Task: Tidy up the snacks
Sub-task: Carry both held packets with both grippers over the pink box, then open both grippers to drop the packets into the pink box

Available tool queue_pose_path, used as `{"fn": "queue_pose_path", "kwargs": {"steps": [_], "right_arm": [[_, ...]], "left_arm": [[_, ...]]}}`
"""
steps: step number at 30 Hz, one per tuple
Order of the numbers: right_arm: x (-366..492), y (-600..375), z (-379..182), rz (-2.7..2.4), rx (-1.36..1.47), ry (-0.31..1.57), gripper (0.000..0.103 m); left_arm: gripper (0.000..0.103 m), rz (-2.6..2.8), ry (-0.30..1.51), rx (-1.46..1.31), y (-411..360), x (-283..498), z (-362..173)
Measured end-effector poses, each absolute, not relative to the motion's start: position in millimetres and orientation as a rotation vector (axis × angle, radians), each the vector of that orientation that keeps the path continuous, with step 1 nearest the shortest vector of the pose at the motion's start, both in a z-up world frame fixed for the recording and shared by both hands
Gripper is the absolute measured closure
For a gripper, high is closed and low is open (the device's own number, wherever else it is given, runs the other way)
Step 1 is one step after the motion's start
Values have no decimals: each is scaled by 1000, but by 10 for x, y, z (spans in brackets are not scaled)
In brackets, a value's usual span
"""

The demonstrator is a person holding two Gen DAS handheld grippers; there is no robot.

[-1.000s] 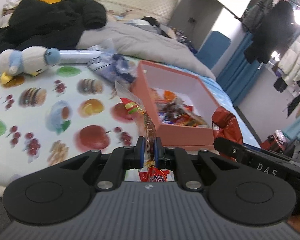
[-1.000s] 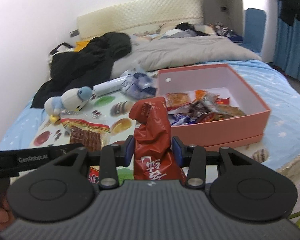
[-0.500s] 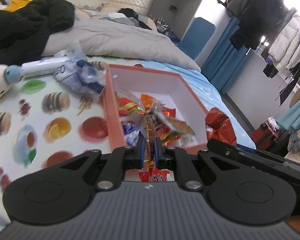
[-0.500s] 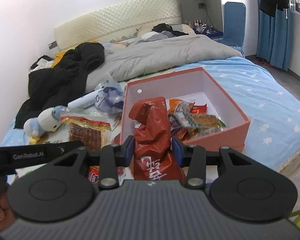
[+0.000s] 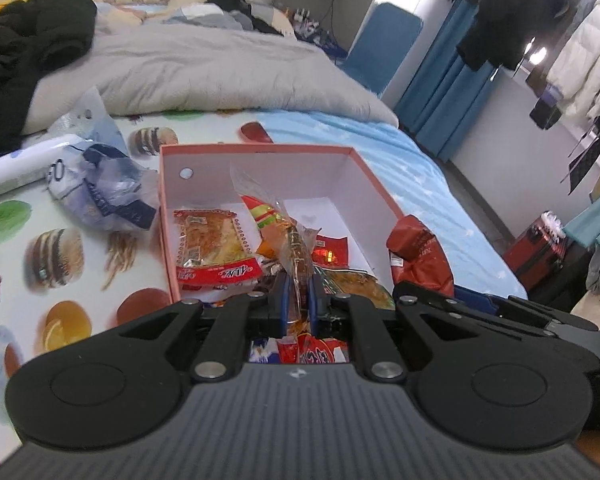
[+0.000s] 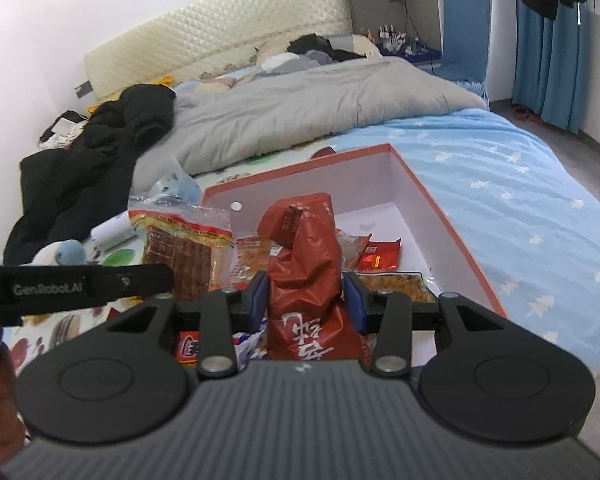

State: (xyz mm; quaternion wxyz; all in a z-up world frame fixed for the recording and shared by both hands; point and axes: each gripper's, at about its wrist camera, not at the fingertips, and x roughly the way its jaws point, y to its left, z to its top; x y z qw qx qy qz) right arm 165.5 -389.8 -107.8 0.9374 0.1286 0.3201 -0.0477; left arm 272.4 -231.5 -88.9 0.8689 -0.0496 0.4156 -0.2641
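You had the job well under way here: the pink box (image 5: 364,168) sat on the bed's printed sheet (image 5: 64,240) with a heap of snack packets (image 5: 216,248) already piled in its near half, while its far half was bare white floor. Left outside, as far as the views showed, were a crumpled blue-and-clear bag (image 5: 100,188) just off the box's left wall and a white tube (image 5: 12,172) further left, though whether those counted as snacks you couldn't say. Two packets were in transit. Your left gripper (image 5: 298,294) had its jaws pinched nearly together on the thin edge of a clear-wrapped snack (image 5: 296,248), which stood up over the box's near wall. Your right gripper (image 6: 305,294) had its jaws spread partway, pads pressing both sides of a crumpled dark red pouch (image 6: 304,248), held upright at the near edge of the box. By my read, both needed only a release over the box; the far half had plenty of room for them.
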Motion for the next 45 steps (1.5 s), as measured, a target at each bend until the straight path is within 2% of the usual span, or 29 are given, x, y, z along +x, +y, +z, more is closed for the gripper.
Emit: {"fn": "queue_pose_path", "kwargs": {"steps": [7, 15, 17, 18, 19, 20, 22, 34, 45], "right_arm": [[2136, -4081, -1418, -100, 279, 738, 59], [2435, -4122, -1660, -88, 304, 798, 58], [2447, -4141, -1673, -96, 326, 799, 56], [2442, -4147, -1673, -108, 333, 802, 50], [2446, -4150, -1670, -113, 336, 805, 43], [2432, -4151, -1658, -116, 339, 806, 41], [2378, -4155, -1605, -104, 345, 792, 42], [1676, -3961, -968, -113, 324, 648, 42], [885, -3657, -486, -94, 295, 530, 42]], "left_arm": [[91, -549, 957, -89, -2510, 3223, -1294], [90, -557, 994, -77, -2499, 3367, -1480], [87, -550, 996, -81, -2481, 3357, -1475], [86, -546, 1005, -90, -2463, 3355, -1465], [83, -542, 1012, -101, -2439, 3340, -1439], [82, -541, 1005, -106, -2419, 3314, -1400], [77, -533, 975, -96, -2384, 3234, -1288], [77, -530, 835, -113, -2025, 2457, -487], [77, -537, 703, -110, -1679, 1523, 15]]}}
